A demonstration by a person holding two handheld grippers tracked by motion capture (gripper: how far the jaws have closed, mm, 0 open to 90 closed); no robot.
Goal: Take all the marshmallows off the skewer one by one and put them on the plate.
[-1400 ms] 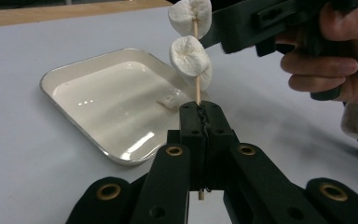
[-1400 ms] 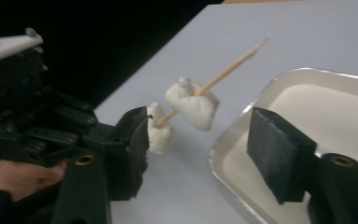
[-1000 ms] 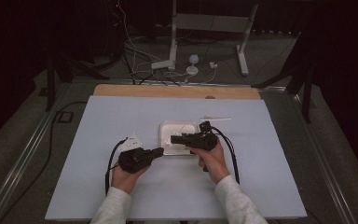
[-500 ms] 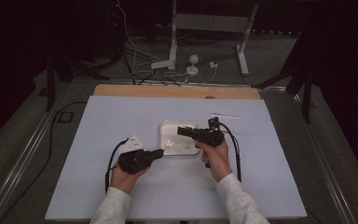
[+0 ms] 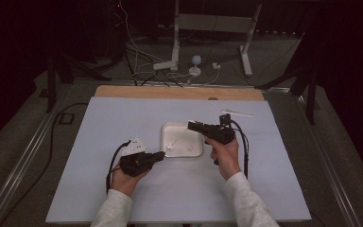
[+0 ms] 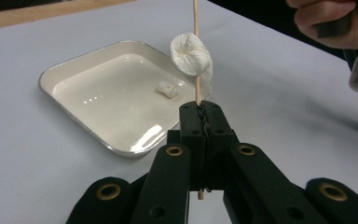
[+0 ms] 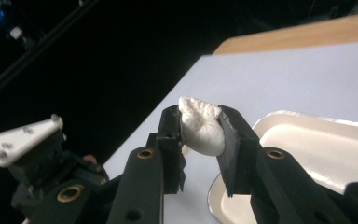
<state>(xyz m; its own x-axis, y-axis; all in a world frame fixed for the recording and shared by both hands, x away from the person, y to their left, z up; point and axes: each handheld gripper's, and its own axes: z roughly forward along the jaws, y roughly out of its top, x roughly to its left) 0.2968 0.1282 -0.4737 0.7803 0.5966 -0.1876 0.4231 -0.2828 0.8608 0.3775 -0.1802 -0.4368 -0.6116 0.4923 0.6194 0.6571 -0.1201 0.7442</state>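
Work in hand: threading marshmallows onto a wooden skewer (image 6: pixel 196 56).

**Change since the earlier frames.** The right gripper (image 5: pixel 192 125) was low over the white tray (image 5: pixel 170 127) one second ago. It now sits higher and nearer the tray's right edge, with its jaws pointing left. The left gripper (image 5: pixel 159 154) stays just off the tray's near-left corner. Judgement: a piece has been picked from the tray and lifted clear, so the next step is to bring it to the skewer tip.

**Gripper states.**
- Left gripper (image 6: pixel 200 122): jaws pressed together on the skewer, which stands upright between them. One marshmallow (image 6: pixel 191 55) is already threaded on it, above the jaws.
- Right gripper (image 7: pixel 200 122): jaws pinching a second marshmallow (image 7: pixel 203 126), squeezed slightly between the pads and held in the air beside the tray rim (image 7: pixel 279 119).

**What each view adds.**
- The left gripper view shows the thin skewer, the threaded piece and one small piece (image 6: pixel 168 89) remaining in the tray (image 6: pixel 74 65). In the high view the skewer is too fine to resolve.
- The right gripper view confirms the held marshmallow, which the high view cannot resolve. It also shows the left gripper's grey plate (image 7: pixel 18 135) close at lower left.
- The high view gives the layout on the desk (image 5: pixel 123 118): the grippers flank the tray, near but apart.
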